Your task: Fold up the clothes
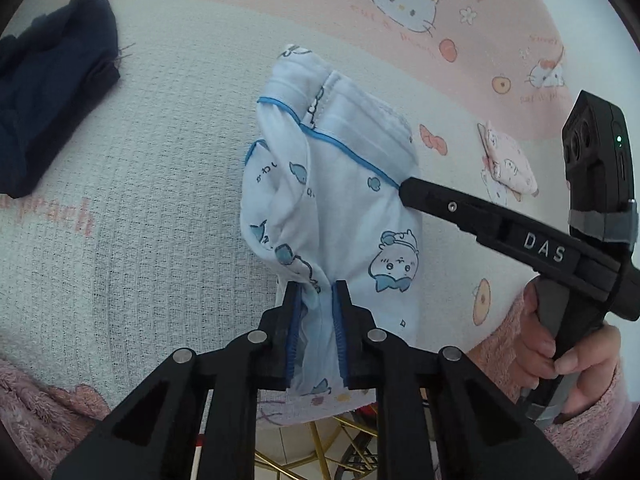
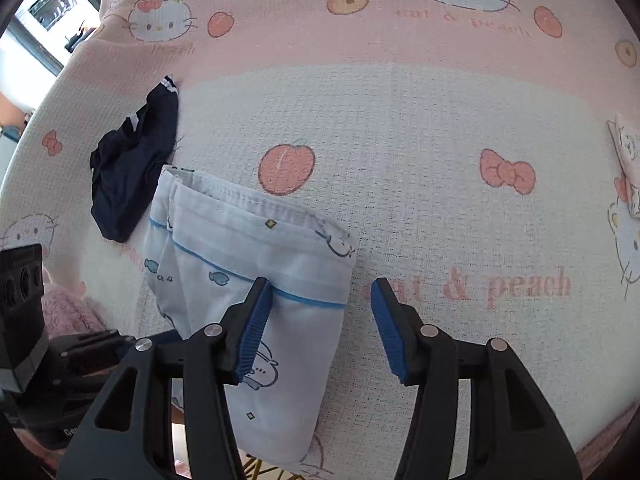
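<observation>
Left gripper (image 1: 315, 320) pinches the light-blue shorts (image 1: 340, 200) at bottom centre; right gripper (image 2: 320, 320) gapes wide, left pad over the cloth. Shorts lie mid-frame on the blanket (image 2: 400, 140): light, limp, bunches easily. Best hold: the thick waistband hem (image 2: 248, 204).

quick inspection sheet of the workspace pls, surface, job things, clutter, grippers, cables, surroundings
surface: waffle-weave blanket, white middle, pink border, printed with cartoon cats, peaches and bows.
job's things: light blue printed garment, bunched at its near end, waistband lying towards the far side; dark navy garment crumpled to its left; small pink printed piece lying flat at the right.
clutter: nothing seen.
grippers: left gripper shut on the blue garment's near end; right gripper open, one finger resting on the garment, the other over bare blanket.
cables: nothing seen.
surroundings: window at far left; gold metal frame below the blanket's edge.
</observation>
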A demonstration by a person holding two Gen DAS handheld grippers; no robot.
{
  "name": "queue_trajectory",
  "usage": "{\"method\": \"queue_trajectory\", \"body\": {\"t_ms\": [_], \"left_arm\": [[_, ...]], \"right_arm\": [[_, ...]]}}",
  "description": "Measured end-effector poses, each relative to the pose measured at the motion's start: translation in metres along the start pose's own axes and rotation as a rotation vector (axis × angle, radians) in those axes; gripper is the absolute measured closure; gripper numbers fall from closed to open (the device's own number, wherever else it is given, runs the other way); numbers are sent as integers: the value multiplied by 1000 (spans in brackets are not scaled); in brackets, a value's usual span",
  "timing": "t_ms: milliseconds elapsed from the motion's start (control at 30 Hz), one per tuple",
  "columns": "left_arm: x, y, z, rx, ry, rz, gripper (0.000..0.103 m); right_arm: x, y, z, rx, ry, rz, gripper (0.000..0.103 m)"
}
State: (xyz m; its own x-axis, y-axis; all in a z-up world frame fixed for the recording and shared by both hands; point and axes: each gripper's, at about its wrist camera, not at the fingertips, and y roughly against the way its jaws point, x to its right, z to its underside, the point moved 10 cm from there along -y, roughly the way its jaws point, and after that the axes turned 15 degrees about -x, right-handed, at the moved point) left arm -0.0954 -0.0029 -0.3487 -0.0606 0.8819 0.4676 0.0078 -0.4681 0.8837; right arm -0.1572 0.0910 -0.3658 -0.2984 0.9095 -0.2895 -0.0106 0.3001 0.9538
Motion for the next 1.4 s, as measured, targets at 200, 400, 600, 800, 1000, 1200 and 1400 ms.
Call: {"method": "queue_trajectory", "body": {"t_ms": [200,400,600,800,1000,1200,1400], "left_arm": [[7,-10,1,-39,26,79,91],[-4,20,0,20,68,147,91],[-20,-4,22,-105,143,95,59],[-13,-11,31,-94,102,24,57],[-7,0,28,-27,73,5,81],[-4,6,30,-4,60,25,86],[8,-2,32,-22,35,40,86]], "right_arm": [[5,15,3,24,-7,19,50],[-5,23,10,14,8,-21,50],[-9,6,55,-72,53,-34,50],[-15,-11,88,-121,71,-55,50],[-24,-14,102,-128,139,-2,50],[-25,-17,118,-148,169,8,50],[-15,-24,122,-149,136,57,50]]}}
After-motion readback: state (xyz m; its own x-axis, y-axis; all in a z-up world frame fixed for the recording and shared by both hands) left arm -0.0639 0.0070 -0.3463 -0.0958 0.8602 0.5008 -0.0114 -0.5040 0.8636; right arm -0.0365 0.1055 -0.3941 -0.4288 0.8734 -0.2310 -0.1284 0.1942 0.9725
